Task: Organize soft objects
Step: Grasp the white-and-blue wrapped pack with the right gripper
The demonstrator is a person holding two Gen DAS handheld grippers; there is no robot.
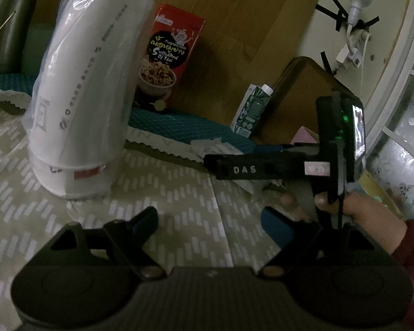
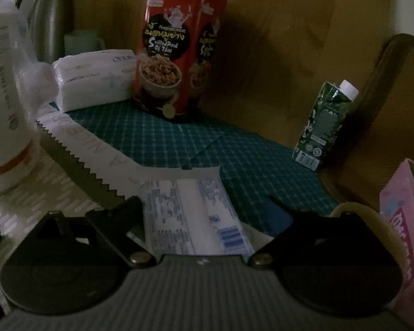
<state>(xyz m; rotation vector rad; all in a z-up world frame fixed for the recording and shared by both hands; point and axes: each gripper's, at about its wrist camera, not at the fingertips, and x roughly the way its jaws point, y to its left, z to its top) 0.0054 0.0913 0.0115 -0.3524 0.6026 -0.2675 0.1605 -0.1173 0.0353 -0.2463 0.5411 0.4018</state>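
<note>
A flat white packet with blue print [image 2: 196, 215] lies on the table where the green mat meets a patterned cloth. It sits between the fingers of my right gripper [image 2: 204, 212], which stands wide open and does not press on it. A white tissue pack [image 2: 93, 80] rests at the back left beside a red snack pouch [image 2: 174, 55]. My left gripper [image 1: 209, 220] hovers open over the patterned cloth [image 1: 179, 193] with nothing between its fingers. In the left wrist view a hand [image 1: 367, 215] holds the right gripper, and one of its fingers [image 1: 245, 169] reaches left.
A bagged stack of white cups [image 1: 88, 96] stands at the left. A green carton [image 2: 325, 127] leans by a wooden board [image 2: 386, 110] at the right. A pink box [image 2: 403, 220] is at the near right, and a steel flask [image 2: 52, 13] at the back left.
</note>
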